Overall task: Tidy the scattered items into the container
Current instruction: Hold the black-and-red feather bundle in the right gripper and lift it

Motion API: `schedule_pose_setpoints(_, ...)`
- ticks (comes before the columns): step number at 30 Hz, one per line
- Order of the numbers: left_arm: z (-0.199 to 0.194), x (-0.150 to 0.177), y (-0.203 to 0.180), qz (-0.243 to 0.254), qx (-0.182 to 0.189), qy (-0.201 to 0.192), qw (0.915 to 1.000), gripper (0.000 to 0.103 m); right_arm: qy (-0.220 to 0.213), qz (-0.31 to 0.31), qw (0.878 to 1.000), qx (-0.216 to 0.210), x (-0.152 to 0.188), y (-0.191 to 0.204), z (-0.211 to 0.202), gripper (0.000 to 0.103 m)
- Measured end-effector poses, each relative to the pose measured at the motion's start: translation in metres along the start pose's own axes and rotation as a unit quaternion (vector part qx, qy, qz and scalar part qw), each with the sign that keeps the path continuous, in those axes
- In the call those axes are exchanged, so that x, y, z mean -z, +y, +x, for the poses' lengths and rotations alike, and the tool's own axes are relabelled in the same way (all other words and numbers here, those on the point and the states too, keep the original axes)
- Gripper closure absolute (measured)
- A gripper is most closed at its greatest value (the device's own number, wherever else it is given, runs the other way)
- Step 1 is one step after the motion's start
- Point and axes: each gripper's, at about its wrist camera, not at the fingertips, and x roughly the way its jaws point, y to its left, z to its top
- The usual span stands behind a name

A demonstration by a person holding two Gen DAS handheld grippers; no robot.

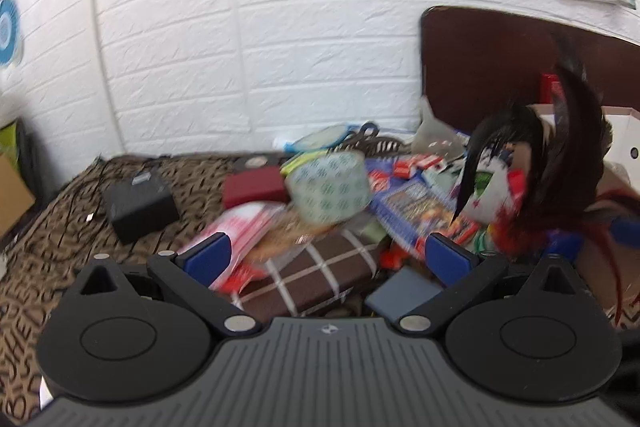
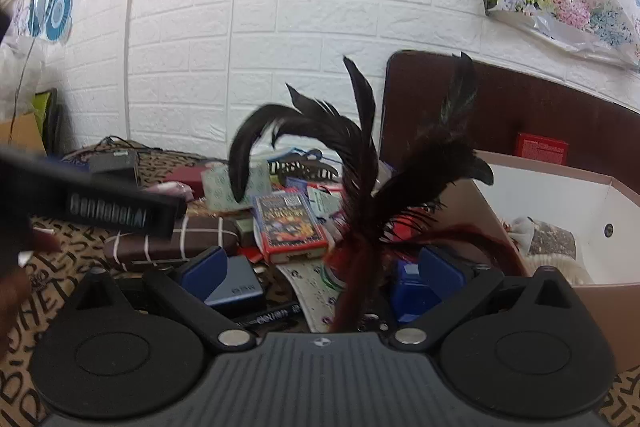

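My left gripper [image 1: 330, 259] is open over a blurred heap on the patterned cloth. Under it lie a brown checked case [image 1: 312, 275], a green-patterned tape roll [image 1: 328, 187] and a grey-blue box [image 1: 404, 291]. My right gripper [image 2: 320, 275] is also open. A bunch of black and dark-red feathers [image 2: 360, 179] stands up between its blue pads [image 2: 436, 279], and neither pad presses on it. A red-edged card pack [image 2: 288, 223] lies just beyond. The open cardboard box [image 2: 560, 195] stands at the right with a few things inside. The feathers [image 1: 520, 167] show at the right of the left wrist view.
A black adapter [image 1: 140, 203] with cables and a dark red box [image 1: 254, 185] lie at the left of the heap. A brown headboard [image 1: 500, 67] and a white brick wall close the back. The left gripper's black body [image 2: 108, 211] crosses the right wrist view's left side.
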Motion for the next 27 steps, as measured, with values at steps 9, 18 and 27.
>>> schedule_pose_setpoints(9,0.024,-0.011,-0.034,0.017,-0.037,-0.007,0.9991,0.002,0.003,-0.033,0.999,0.01,-0.008,-0.005,0.022,0.004)
schedule_pose_setpoints(18,0.041,0.012,-0.021,-0.018,-0.081,0.025,0.9962,0.012,0.01,-0.032,0.999,0.009,-0.017,-0.019,0.039,0.044)
schedule_pose_setpoints(27,0.046,0.031,-0.023,-0.008,-0.036,0.079,0.9962,0.066,0.039,-0.048,0.998,-0.022,-0.006,-0.009,0.048,0.097)
